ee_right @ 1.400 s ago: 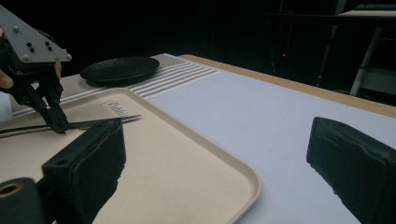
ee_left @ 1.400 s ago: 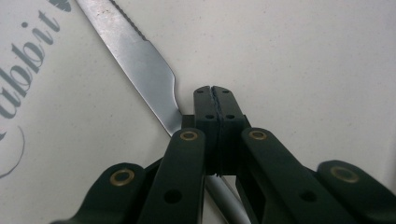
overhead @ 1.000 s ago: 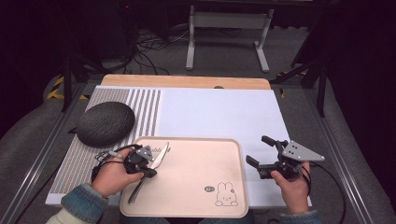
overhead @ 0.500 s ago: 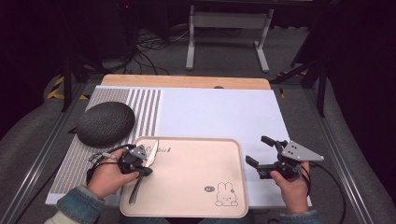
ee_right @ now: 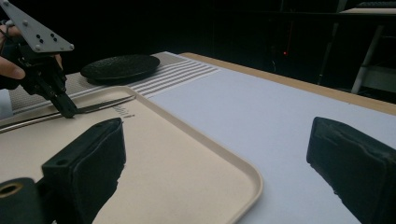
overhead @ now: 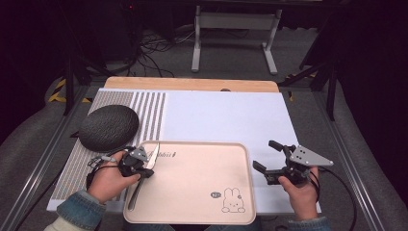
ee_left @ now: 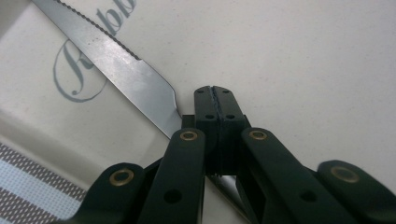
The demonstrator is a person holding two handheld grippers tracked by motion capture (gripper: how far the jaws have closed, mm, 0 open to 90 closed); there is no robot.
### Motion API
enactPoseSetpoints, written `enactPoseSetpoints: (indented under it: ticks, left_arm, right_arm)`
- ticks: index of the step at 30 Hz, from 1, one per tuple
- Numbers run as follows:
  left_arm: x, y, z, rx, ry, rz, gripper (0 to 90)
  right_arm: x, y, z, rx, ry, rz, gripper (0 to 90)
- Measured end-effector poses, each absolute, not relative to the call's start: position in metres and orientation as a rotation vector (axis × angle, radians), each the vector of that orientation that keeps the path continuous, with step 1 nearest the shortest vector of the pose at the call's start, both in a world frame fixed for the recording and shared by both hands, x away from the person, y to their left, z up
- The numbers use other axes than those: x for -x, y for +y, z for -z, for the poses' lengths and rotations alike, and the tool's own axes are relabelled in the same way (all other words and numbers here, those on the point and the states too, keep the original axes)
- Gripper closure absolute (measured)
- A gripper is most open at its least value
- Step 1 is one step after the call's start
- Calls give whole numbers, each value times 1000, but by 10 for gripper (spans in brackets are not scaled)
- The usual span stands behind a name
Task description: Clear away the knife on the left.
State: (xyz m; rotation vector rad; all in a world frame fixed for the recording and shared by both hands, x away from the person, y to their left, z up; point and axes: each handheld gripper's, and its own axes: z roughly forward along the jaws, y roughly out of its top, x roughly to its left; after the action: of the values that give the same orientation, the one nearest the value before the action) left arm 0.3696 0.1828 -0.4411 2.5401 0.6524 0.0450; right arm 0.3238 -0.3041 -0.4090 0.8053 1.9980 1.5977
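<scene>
A beige tray (overhead: 192, 192) lies at the table's front. A steel table knife (overhead: 153, 158) rests along the tray's left rim, blade pointing away from me. My left gripper (overhead: 144, 169) is shut, its tip down on the tray. In the left gripper view the serrated knife (ee_left: 126, 70) runs flat beneath the closed left gripper (ee_left: 215, 93), not between its pads. The right gripper view shows the left gripper (ee_right: 70, 112) touching the knife (ee_right: 102, 106). My right gripper (overhead: 265, 155) hovers open just right of the tray, empty.
A dark round woven mat (overhead: 108, 127) sits behind the tray's left corner. A white cloth (overhead: 226, 115) with grey stripes at its left covers the wooden table (overhead: 192, 83). A rabbit drawing (overhead: 233, 199) marks the tray's front right.
My left gripper and the knife have shifted left toward the tray's left rim. The right gripper has stayed where it was.
</scene>
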Motion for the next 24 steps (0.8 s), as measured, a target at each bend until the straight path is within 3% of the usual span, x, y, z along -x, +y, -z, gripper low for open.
enactPoseSetpoints:
  ticks: [24]
  left_arm:
    - [-372, 200, 440, -2525, 733, -86, 900]
  right_arm:
    - [-324, -304, 409, -805, 2002, -1595, 55]
